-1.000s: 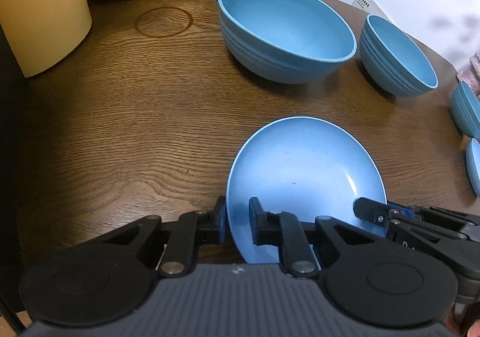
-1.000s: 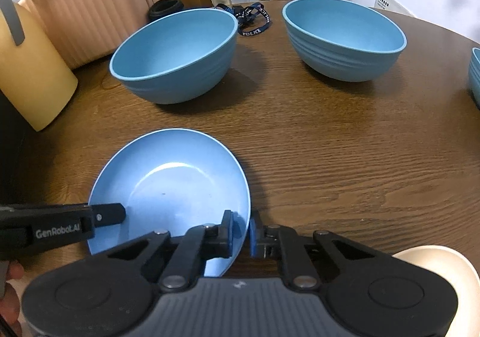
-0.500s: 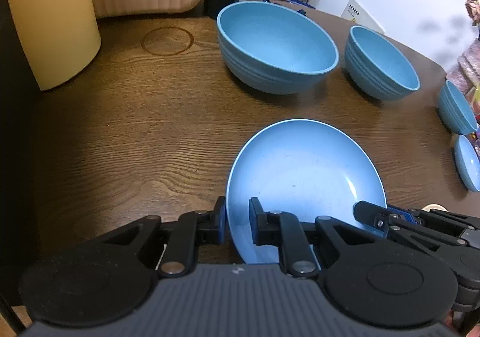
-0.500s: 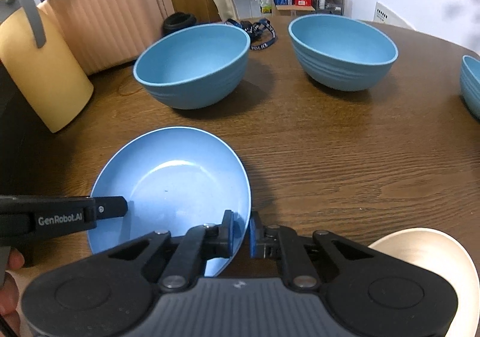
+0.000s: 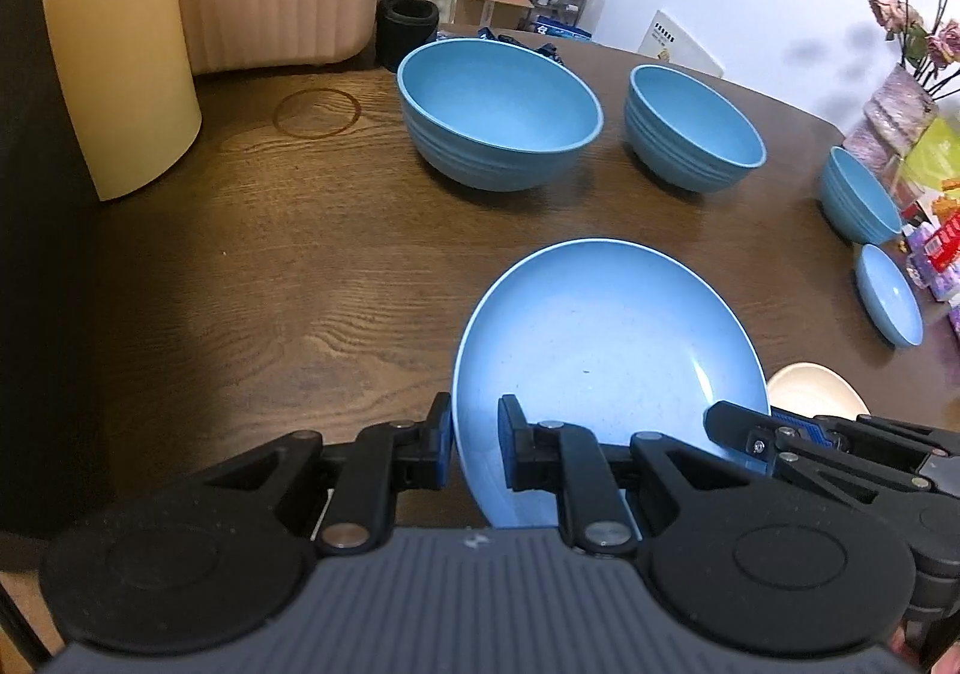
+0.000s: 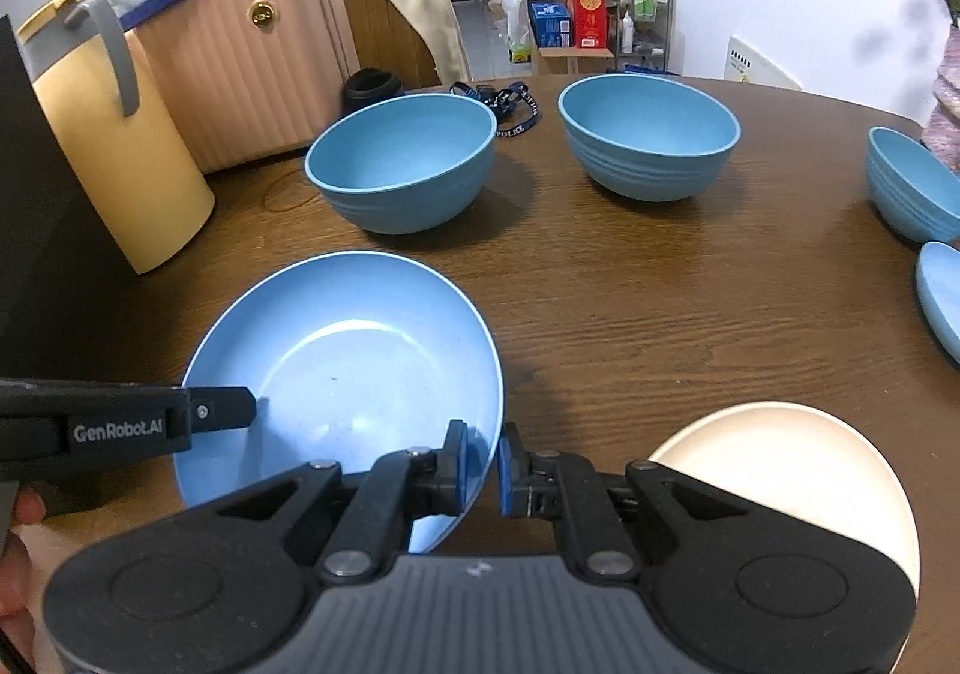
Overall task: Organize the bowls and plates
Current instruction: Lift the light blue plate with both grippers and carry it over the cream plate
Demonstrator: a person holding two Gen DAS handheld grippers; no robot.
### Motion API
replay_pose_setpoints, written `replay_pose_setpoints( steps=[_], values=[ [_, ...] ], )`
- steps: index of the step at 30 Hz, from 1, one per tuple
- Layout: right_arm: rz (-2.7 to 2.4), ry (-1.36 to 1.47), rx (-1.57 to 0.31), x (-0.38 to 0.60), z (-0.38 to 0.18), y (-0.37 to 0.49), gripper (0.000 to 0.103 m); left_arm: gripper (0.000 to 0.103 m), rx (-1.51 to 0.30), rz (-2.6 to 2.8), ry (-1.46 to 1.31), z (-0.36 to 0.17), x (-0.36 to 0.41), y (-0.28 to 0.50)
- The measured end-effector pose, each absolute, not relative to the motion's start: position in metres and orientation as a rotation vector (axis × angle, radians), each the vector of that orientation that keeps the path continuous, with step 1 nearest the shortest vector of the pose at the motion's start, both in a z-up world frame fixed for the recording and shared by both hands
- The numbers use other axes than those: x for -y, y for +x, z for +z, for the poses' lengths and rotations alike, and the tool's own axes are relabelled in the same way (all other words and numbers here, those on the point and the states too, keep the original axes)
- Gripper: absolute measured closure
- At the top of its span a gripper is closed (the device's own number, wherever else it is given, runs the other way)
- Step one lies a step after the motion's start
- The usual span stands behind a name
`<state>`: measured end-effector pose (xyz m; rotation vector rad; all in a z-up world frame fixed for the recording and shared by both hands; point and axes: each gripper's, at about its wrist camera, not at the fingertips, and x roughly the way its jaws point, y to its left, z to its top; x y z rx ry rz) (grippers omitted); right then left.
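Note:
A wide, shallow blue plate hangs above the brown wooden table, held by both grippers. My left gripper is shut on the plate's near left rim. My right gripper is shut on its near right rim. Each gripper shows in the other's view: the right one and the left one. Farther back stand a large blue bowl and a medium blue bowl. A small blue bowl and a small blue plate sit at the right.
A cream plate lies on the table under my right gripper. A yellow jug stands at the left edge, a pink suitcase behind it. A dark lanyard lies past the bowls. A vase of dried flowers stands far right.
Both grippers have risen and drawn back with the blue plate in their grip. The bowls now look smaller and farther, and the cream plate has come into fuller view.

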<state>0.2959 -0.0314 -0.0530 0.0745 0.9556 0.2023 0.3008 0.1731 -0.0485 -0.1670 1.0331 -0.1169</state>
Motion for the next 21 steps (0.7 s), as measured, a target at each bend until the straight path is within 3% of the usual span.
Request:
replay_pose_setpoints(
  steps=[21],
  values=[
    [0.181, 0.122, -0.947, 0.094, -0.046, 0.251, 0.093, 0.087, -1.100, -0.173, -0.141, -0.046, -0.114, 0.265]
  ],
)
